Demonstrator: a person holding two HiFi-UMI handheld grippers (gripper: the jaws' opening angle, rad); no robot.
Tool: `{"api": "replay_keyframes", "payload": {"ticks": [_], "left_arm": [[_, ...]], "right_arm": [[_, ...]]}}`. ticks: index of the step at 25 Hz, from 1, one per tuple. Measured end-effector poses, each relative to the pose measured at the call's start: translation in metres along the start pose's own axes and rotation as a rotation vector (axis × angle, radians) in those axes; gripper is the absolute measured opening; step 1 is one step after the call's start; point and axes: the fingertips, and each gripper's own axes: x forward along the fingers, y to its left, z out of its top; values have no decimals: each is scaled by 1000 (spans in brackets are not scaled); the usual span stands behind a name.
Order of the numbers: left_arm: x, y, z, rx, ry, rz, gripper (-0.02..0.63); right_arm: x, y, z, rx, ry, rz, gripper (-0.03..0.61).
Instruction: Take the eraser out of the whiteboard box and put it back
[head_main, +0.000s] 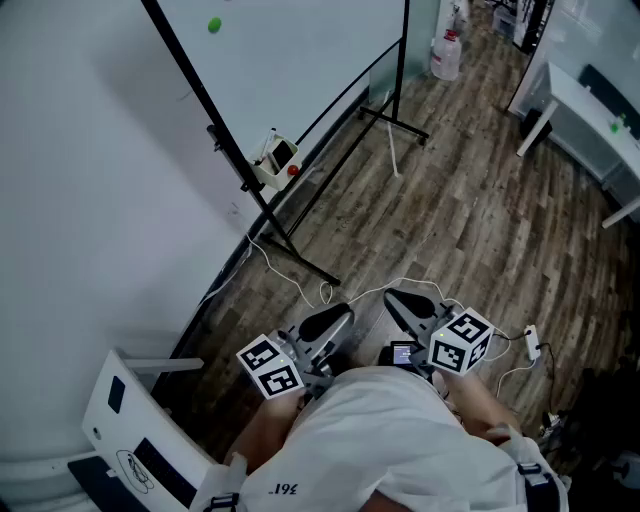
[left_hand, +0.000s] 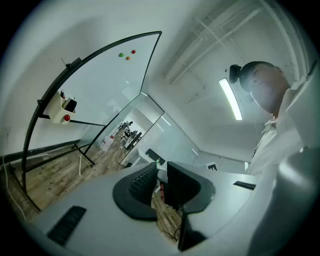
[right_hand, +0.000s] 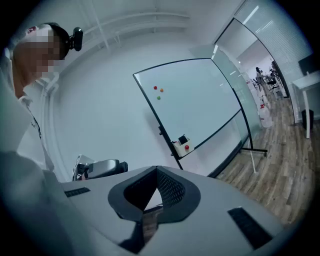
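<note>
The whiteboard (head_main: 290, 50) leans on its black stand at the upper left of the head view. A small white box (head_main: 272, 160) hangs on its frame, holding a dark eraser (head_main: 283, 153) with a red knob (head_main: 292, 170) beside it. Both grippers are held near my body, well short of the board. My left gripper (head_main: 343, 314) is shut and empty, as is my right gripper (head_main: 393, 296). The left gripper view shows the box (left_hand: 63, 108) far left beyond the shut tips (left_hand: 161, 186). In the right gripper view the box (right_hand: 182, 145) sits above the shut tips (right_hand: 156, 171).
Wood floor with white cables (head_main: 322, 290) and a power strip (head_main: 533, 342) near my feet. The stand's black foot (head_main: 300, 258) reaches toward me. A white table (head_main: 590, 105) is at the far right, a bottle (head_main: 446, 53) at the back, a white device (head_main: 125, 425) at the lower left.
</note>
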Motion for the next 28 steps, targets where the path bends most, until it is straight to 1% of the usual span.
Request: {"api": "replay_keyframes", "payload": {"ticks": [13, 18, 22, 23, 24, 25, 26, 28], "left_arm": [[9, 6, 3, 1, -13, 34, 61], [15, 7, -2, 0, -14, 47, 61], [25, 7, -4, -2, -19, 52, 61], [28, 6, -5, -1, -20, 54, 61], [31, 5, -6, 0, -21, 55, 61], [34, 3, -7, 0, -21, 57, 61], [37, 2, -9, 1, -23, 59, 61], [42, 0, -12, 0, -25, 63, 61]], "right_arm": [[1, -10, 4, -4, 6, 8, 25], [-10, -32, 8, 43, -40, -55, 26], [-20, -45, 13, 23, -54, -90, 30], [-22, -48, 14, 14, -55, -96, 37], [-25, -50, 14, 5, -53, -97, 71], [-27, -52, 15, -3, -50, -96, 123], [-30, -54, 14, -11, -44, -94, 138], [-34, -58, 13, -26, -34, -91, 143]]}}
